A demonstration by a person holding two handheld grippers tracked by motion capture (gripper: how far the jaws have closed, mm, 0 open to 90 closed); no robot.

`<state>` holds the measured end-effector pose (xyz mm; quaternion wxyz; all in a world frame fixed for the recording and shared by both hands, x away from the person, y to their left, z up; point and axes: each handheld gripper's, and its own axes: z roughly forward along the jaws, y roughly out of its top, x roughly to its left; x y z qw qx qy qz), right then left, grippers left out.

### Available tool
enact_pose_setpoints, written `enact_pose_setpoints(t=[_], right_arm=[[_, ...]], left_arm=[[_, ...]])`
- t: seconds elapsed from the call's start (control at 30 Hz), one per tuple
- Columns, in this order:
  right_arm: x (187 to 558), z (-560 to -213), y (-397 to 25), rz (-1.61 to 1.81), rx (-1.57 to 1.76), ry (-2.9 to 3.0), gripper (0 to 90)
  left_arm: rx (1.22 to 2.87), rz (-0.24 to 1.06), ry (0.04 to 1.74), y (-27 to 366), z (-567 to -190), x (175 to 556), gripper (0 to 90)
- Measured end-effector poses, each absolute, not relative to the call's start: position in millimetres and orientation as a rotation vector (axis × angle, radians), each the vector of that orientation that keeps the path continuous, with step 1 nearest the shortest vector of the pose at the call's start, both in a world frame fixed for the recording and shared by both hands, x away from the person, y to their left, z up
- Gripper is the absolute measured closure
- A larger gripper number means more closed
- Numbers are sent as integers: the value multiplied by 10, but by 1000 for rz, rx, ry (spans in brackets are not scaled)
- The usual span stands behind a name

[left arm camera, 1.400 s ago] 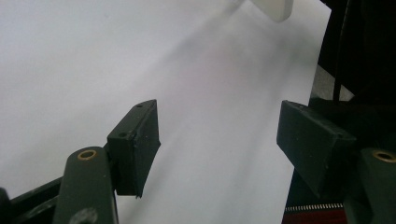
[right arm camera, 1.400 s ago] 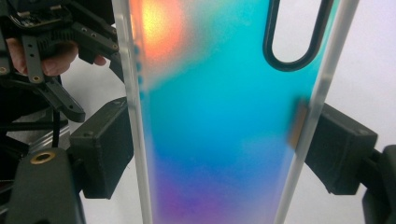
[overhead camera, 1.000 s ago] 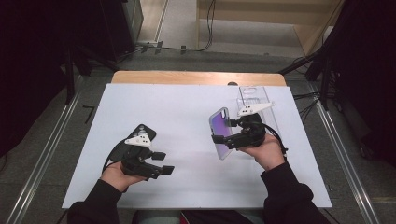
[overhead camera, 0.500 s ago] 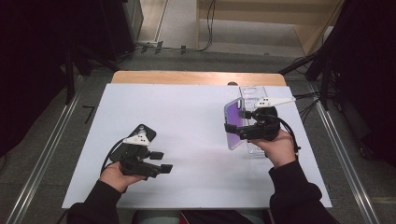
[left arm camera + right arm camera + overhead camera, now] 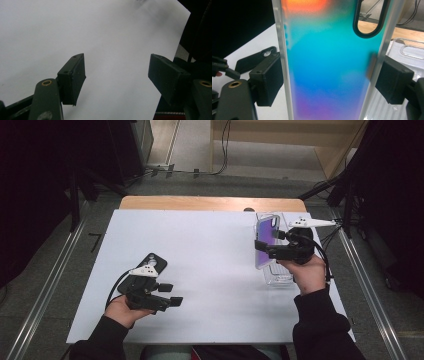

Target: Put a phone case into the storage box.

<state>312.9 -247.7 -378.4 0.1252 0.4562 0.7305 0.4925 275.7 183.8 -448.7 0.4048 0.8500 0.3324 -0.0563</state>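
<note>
White sheeting covers the surface (image 5: 210, 255), with a strip of bare wood showing along its far edge. On it, at the right, lies a clear plastic tray (image 5: 278, 272), partly hidden behind the phone case and the right hand.

The phone case (image 5: 264, 241) comes next in size. It has clear edges and an iridescent back that runs from orange at the top through teal to purple at the bottom, with a dark-rimmed camera cutout near its upper corner. It stands nearly upright, lifted off the surface, just above the near-left part of the tray. In the right gripper view the case (image 5: 329, 62) sits between the two black pads, each pressed against one long clear edge.

The right tongs (image 5: 263, 246) are thus clamped on the phone case across its width, held by the person's right hand (image 5: 309, 272) near the right edge of the surface.

The left tongs (image 5: 169, 295) rest low over the near-left part of the surface, held by the left hand (image 5: 125, 309). Their jaws stand wide apart with only white sheeting between them. Just beyond them lies a small dark phone-like object (image 5: 152, 263), flat on the sheeting.
</note>
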Motion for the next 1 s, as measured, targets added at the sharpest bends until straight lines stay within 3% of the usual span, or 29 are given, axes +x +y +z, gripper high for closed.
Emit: enact_pose_setpoints(t=[0.43,1.0], right_arm=[[3223,-3801,-2720,1336,1413,1947,158],[3762,-3910,-2846,1281,1534,1866,157]], left_arm=[[2130,-149,881,1897,-4494,2733,302],[2118,-154,907,1934,-4529,2746,303]])
